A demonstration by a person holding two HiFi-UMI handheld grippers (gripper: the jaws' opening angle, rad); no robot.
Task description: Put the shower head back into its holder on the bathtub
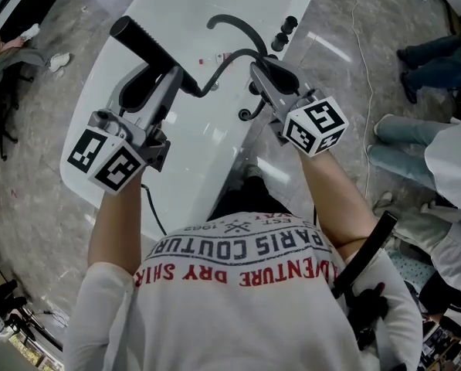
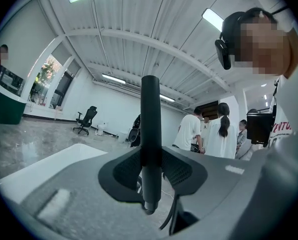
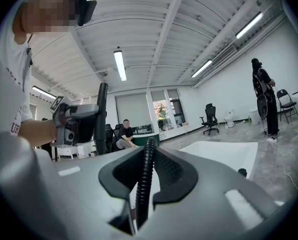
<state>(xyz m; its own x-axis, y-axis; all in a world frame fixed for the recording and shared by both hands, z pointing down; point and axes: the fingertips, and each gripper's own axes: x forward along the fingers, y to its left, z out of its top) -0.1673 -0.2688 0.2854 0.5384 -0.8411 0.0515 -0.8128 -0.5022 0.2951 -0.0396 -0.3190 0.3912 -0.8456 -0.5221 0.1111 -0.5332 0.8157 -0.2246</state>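
Note:
The black shower head [image 1: 147, 49] is a straight wand, and my left gripper [image 1: 174, 81] is shut on its lower part above the white bathtub [image 1: 207, 153]. In the left gripper view the wand [image 2: 150, 129] stands upright between the pads of that gripper [image 2: 151, 173]. Its black ribbed hose [image 1: 228, 62] curves to the right into my right gripper [image 1: 262, 74], which is shut on it. The hose [image 3: 145, 176] runs up between the jaws in the right gripper view. That view also shows the left gripper [image 3: 75, 123] holding the wand [image 3: 101, 118].
A black arched spout [image 1: 239, 26] and black knobs [image 1: 284, 33] stand on the tub's far right rim. People stand at the right [image 1: 435, 141], and a cable [image 1: 363, 76] lies on the marble floor. Office chairs [image 2: 85, 120] and more people [image 2: 207, 134] are farther off.

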